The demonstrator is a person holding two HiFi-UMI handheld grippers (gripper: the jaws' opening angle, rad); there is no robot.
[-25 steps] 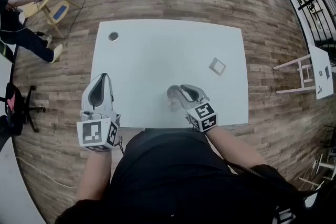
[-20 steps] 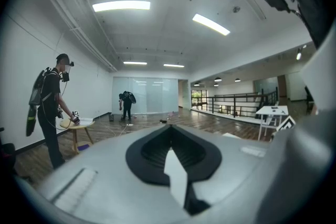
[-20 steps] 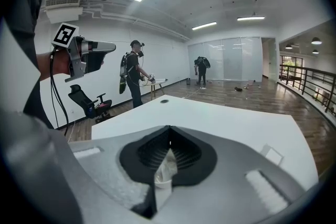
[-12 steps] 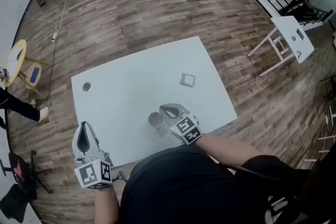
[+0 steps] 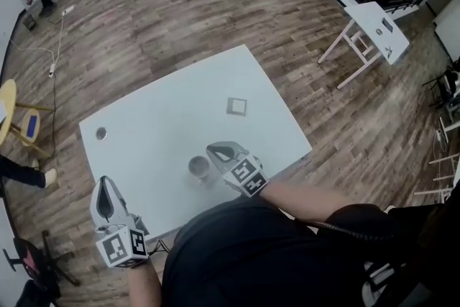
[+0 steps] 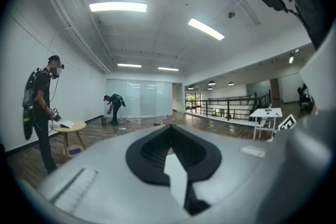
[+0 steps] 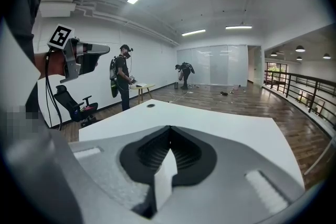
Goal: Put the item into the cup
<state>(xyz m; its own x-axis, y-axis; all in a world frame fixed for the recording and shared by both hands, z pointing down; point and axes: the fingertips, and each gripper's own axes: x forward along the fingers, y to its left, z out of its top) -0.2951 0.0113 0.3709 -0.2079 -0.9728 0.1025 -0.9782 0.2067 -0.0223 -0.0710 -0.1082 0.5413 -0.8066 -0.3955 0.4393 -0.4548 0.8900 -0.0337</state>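
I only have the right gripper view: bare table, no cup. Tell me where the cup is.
Observer: The head view shows the cup standing on the table near the person's edge, close beside the right tool, on its left.
Operator: Now the item.
Observer: The item, a small flat square, lies farther out on the table, to the right of where the tool points and apart from the cup.
Operator: Report the left tool's jaws.
Observer: In its own view the left tool is shut, with nothing between the jaws.
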